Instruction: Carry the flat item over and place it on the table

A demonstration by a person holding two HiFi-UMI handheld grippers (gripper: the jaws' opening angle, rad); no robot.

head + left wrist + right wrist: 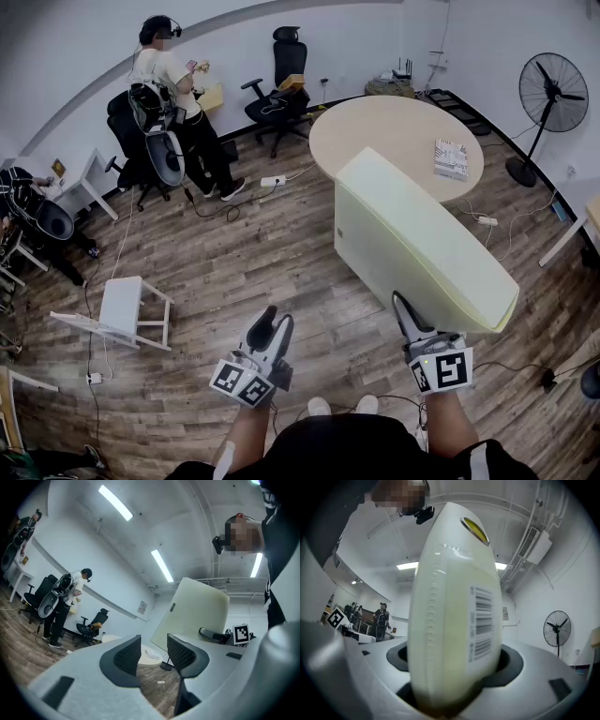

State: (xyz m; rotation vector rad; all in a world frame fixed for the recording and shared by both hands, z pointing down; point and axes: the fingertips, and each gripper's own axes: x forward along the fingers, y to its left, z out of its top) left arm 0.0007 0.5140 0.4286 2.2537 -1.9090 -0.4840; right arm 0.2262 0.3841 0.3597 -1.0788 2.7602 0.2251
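Flat item (412, 234): large cream slab, thick, with rounded corners. It is held on edge and tilted, off the floor, just in front of the person. In the head view its far end overlaps the near rim of the round table (394, 131); whether they touch cannot be told. A barcode label (483, 625) runs along its narrow edge, with a yellow round sticker (474, 529) higher up.

Right gripper (401, 305): clamped on the slab's near lower edge, with both jaws pressed against its faces and the slab filling the gap between them.

Left gripper (275, 321): jaws apart with nothing between them, held low to the left, well apart from the slab.

Round table: pale top, carrying a patterned book (451, 157) near its right side.

Room: wooden floor (234, 253); standing fan (553, 89) at the far right; black office chair (281, 80) by the wall; a standing person (173, 94) at the far left; a white stool (127, 309) on the floor to the left; a power strip (273, 181) with a trailing cord.
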